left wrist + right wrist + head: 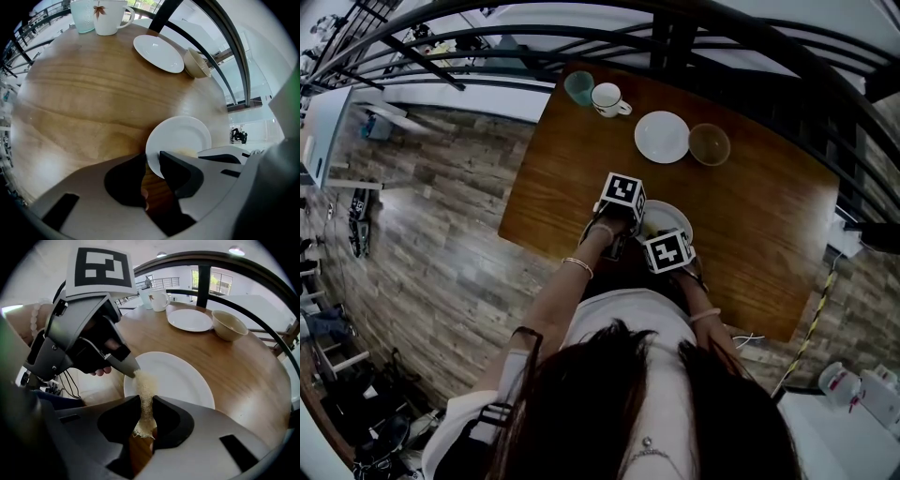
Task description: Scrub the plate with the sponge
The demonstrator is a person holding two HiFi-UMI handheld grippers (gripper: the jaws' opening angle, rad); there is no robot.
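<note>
A white plate (pixel 183 136) lies on the brown wooden table (pixel 84 98), near the edge closest to me. My left gripper (pixel 151 158) is shut on the plate's near rim, one jaw on each side of the edge. A beige fibrous sponge (pixel 144 386) is pinched upright in my right gripper (pixel 147 401). The sponge's top end rests on the plate (pixel 178 380) by its left rim, right beside the tip of the left gripper. In the head view both marker cubes sit over the plate (pixel 677 217) and hide most of it.
Farther back on the table stand a second white plate (pixel 662 136), a tan bowl (pixel 710 143), a white mug (pixel 607 98) and a teal glass (pixel 578 87). A dark curved railing runs behind the table. Cables hang off the table's near side.
</note>
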